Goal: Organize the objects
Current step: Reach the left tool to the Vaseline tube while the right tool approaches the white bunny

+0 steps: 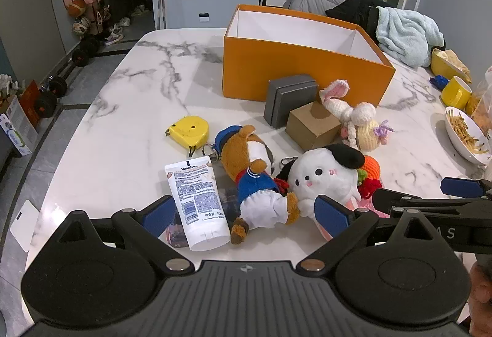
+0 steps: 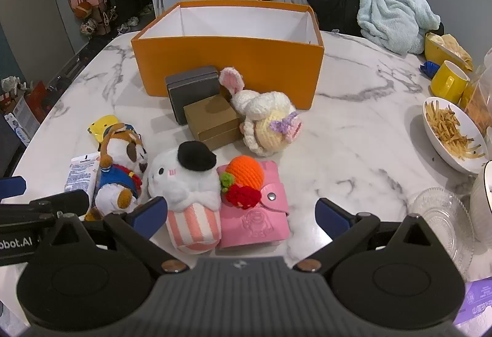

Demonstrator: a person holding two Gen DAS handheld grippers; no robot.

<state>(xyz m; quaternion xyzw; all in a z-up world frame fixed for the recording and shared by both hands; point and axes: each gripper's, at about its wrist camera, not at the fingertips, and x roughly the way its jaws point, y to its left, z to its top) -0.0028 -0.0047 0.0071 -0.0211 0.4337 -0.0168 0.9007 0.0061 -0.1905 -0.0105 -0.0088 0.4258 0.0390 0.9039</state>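
Objects for sorting lie scattered at the centre of both frames, on the marble table [image 1: 123, 109], in front of the empty orange box [image 2: 227, 66] at upper centre. Both tools hang over the pile, tilted down, with nothing between their pads. The left gripper [image 1: 249, 214] stands wide open, straddling the lotion tube [image 1: 196, 201] and the brown plush dog [image 1: 255, 180]. The right gripper [image 2: 243, 217] is equally spread around the white plush [image 2: 187, 186] and the pink wallet [image 2: 255, 220].

Judging by looks, the plush toys are light and squashy; a pinch across the body's middle should hold. The tube seems smooth and likely slippery, so grip across its flat width near the cap. Its long axis runs from lower centre toward upper left in the left view, cap nearest the camera. The dog lies along nearly the same line but leaning right, head toward the box. The white plush lies head away from the right camera, striped base nearest. The wallet looks flat and stiff; take it by an edge.
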